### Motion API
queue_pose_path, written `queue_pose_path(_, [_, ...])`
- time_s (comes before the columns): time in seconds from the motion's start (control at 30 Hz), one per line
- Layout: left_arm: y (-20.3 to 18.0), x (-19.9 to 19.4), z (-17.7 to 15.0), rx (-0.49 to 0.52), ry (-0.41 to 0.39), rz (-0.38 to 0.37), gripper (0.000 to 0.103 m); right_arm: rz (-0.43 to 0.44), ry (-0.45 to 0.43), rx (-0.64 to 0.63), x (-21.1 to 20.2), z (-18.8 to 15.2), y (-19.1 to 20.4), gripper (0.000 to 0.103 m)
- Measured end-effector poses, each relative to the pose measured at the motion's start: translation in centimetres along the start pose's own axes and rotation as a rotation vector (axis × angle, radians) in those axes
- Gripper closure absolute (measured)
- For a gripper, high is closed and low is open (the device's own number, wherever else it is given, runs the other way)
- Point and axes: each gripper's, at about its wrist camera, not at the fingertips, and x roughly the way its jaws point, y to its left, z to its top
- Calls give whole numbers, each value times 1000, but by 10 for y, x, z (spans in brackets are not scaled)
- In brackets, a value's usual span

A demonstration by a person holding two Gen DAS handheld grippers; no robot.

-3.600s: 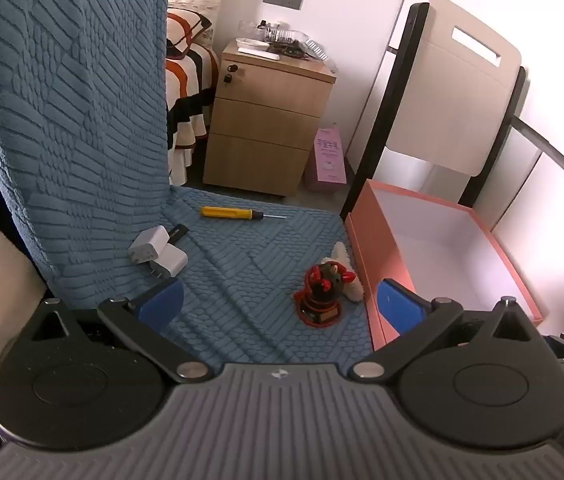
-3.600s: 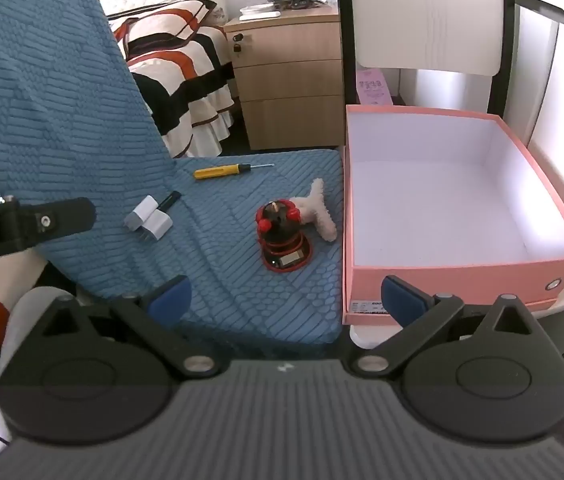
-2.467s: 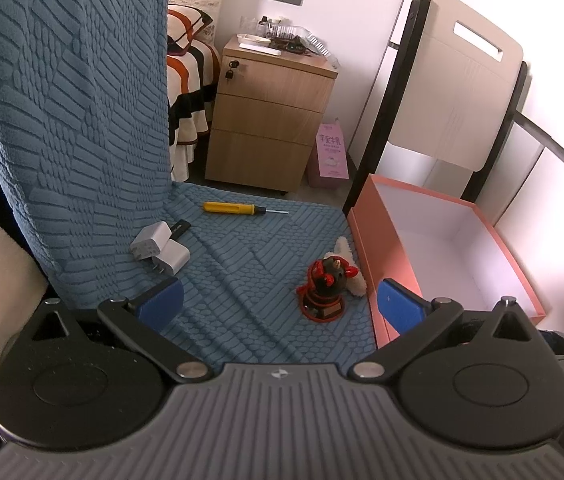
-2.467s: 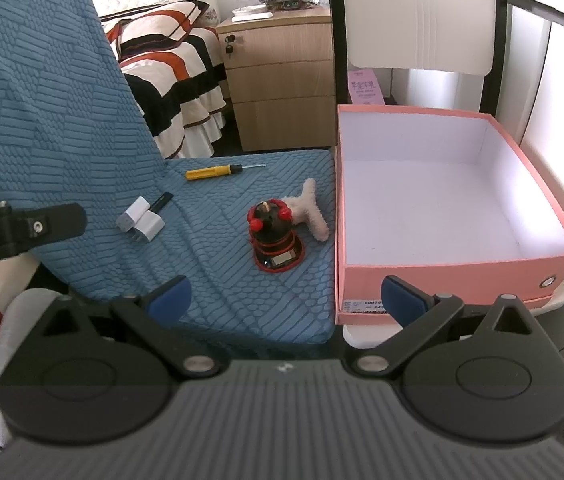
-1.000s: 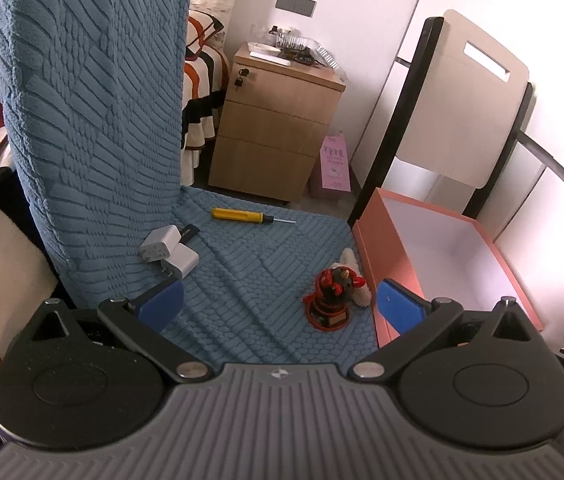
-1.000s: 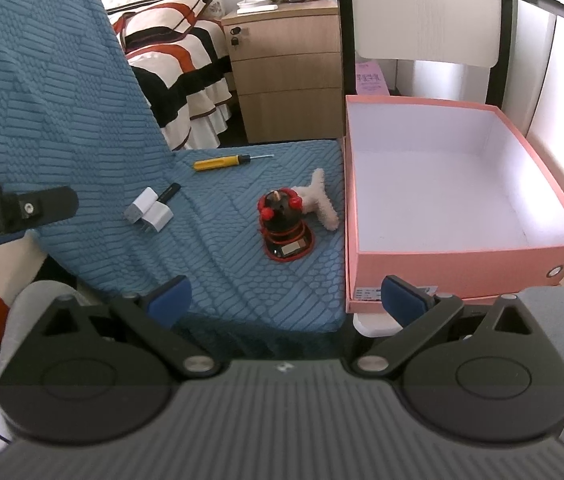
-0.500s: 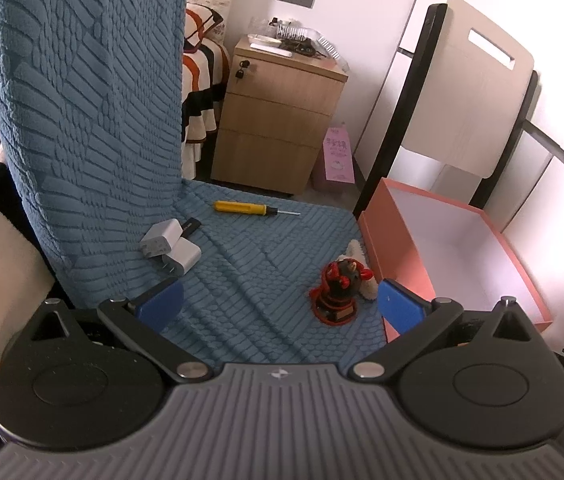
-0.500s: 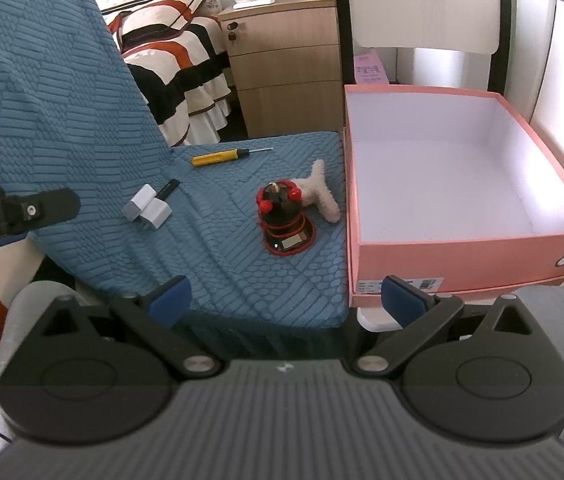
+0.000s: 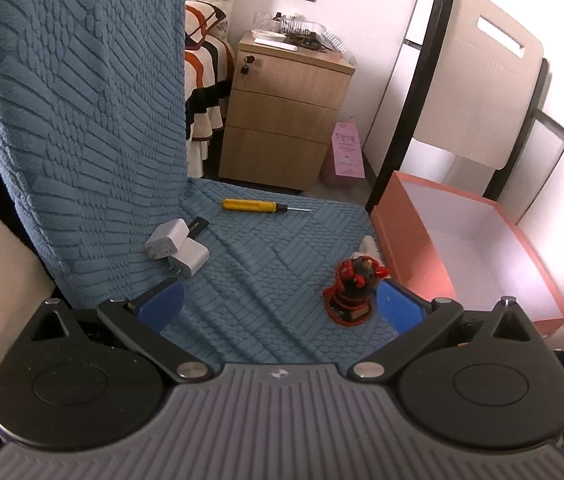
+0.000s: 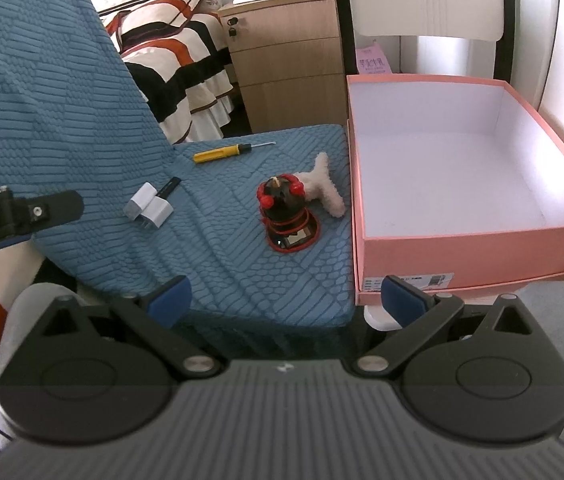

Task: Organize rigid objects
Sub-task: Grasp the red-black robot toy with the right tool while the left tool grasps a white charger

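Right wrist view: the right gripper hangs short of the blue-covered seat, fingers wide and empty. On the seat lie a yellow screwdriver at about 11 o'clock from the red-and-black toy, two white chargers touching each other at its 9 o'clock with a black stick just beside them, and a white plush touching the toy at 2 o'clock. The pink box sits against the seat's edge at 3 o'clock, open and empty, likely placed close so each piece needs only a short carry. Nothing looks sorted yet.

In the left wrist view the left gripper also has its fingers wide with nothing between them, hanging over the seat's near edge; the chargers are nearest its left finger, the toy close to its right finger. The spread probably keeps either gripper ready for a first pick, with the soft plush presumably left out.
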Motion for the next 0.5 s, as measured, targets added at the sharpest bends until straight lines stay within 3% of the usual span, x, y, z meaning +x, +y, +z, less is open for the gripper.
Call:
queue_pose_path(0.23, [7,27,0,4,-33,51,0,16,-15,-16,21,5,2,0])
queue_pose_path(0.5, [23,69,0,10,-28,58,0,33,-47,-51,47,10,4,0])
